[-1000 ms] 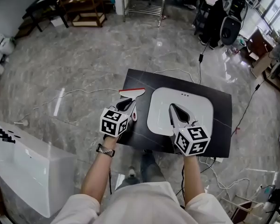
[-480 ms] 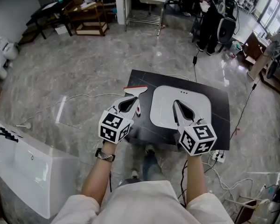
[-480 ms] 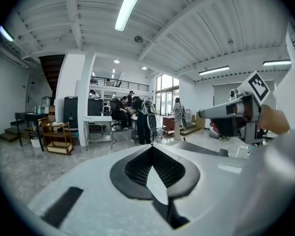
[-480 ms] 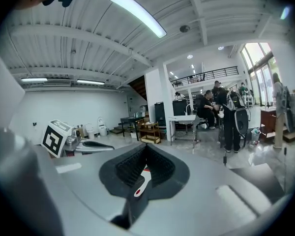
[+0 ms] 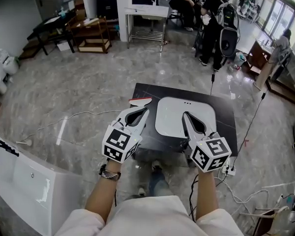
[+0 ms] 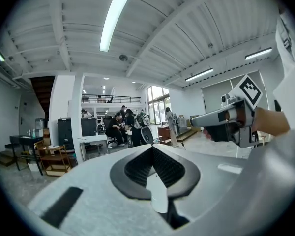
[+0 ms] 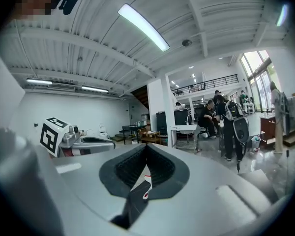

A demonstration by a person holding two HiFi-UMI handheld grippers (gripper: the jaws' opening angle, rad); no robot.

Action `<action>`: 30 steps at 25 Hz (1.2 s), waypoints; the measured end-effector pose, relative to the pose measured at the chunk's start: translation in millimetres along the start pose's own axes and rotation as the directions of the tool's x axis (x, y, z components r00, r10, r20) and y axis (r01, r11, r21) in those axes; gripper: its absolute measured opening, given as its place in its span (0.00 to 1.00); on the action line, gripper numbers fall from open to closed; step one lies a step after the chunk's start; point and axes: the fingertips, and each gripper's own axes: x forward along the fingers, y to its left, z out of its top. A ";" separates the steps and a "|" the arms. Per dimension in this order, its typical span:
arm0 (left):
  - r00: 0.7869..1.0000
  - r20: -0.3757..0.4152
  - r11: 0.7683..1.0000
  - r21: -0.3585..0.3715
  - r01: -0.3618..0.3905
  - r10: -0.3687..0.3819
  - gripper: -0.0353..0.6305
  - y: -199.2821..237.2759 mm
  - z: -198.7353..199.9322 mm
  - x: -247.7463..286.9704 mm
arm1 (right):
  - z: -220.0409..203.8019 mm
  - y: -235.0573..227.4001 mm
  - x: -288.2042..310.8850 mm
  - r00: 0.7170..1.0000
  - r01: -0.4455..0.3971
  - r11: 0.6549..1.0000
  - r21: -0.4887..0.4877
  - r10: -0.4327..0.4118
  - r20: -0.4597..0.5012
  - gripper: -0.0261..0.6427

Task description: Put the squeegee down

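The squeegee (image 5: 140,102), white with a red blade edge, lies on the left part of the black table (image 5: 226,117); my left gripper hides most of it. A white and red bit of the squeegee (image 7: 146,185) shows through the right jaws' opening. My left gripper (image 5: 146,111) hangs above the table's near left edge, shut and holding nothing. My right gripper (image 5: 184,116) hovers over the near edge of the white rounded tray (image 5: 187,104), its jaws together and empty. Both point nearly level into the room, left gripper (image 6: 152,146) and right gripper (image 7: 146,146).
A white cabinet (image 5: 19,181) stands low at the left. Cables (image 5: 78,114) and a power strip (image 5: 229,170) lie on the marble floor. Wooden shelves (image 5: 91,33), a white metal table (image 5: 147,14) and several people (image 5: 206,4) are at the back.
The left gripper has come off the squeegee and shut, leaving it on the table. Both grippers have risen and drawn back toward me.
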 end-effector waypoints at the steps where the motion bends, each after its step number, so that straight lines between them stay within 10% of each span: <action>1: 1.000 0.005 1.000 0.009 0.001 -0.001 0.06 -6.2 3.7 -6.1 | 1.3 4.9 -7.3 1.000 0.000 1.000 -0.009 0.000 0.000 0.05; 30: 0.996 0.085 0.992 0.128 -0.004 -0.007 0.06 -96.1 48.2 -86.1 | 14.1 70.8 -109.8 1.000 0.009 0.988 -0.152 -0.006 0.019 0.05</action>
